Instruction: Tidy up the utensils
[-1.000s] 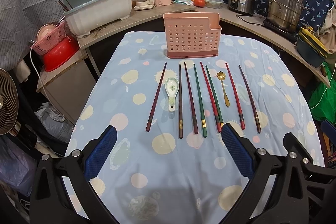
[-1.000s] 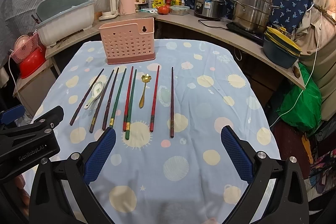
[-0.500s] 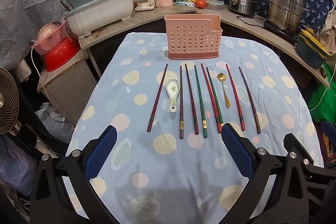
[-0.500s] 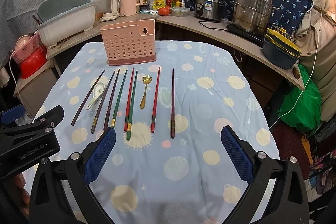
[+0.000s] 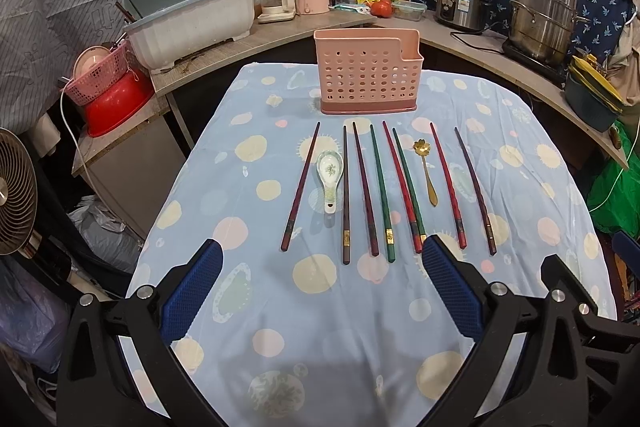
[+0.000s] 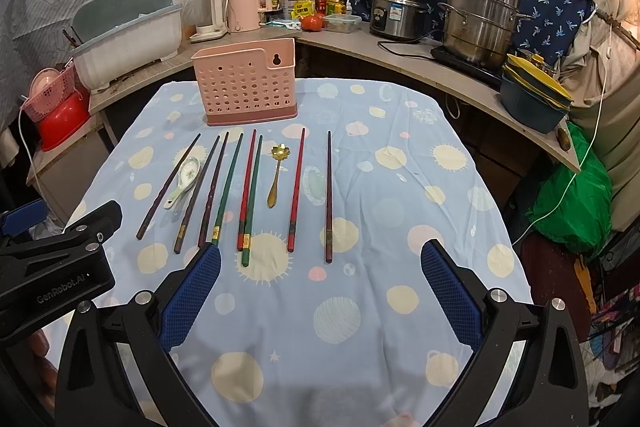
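Blue-padded left gripper and right gripper both spread, empty; each has edged slightly nearer the chopsticks since earlier. Pink utensil holder upright beyond them. Spoons between chopsticks. Spotted blue tablecloth; cluttered counter behind.

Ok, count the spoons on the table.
2. White ceramic spoon between the two leftmost chopsticks; gold spoon farther right in the row. The pink holder may hide more.
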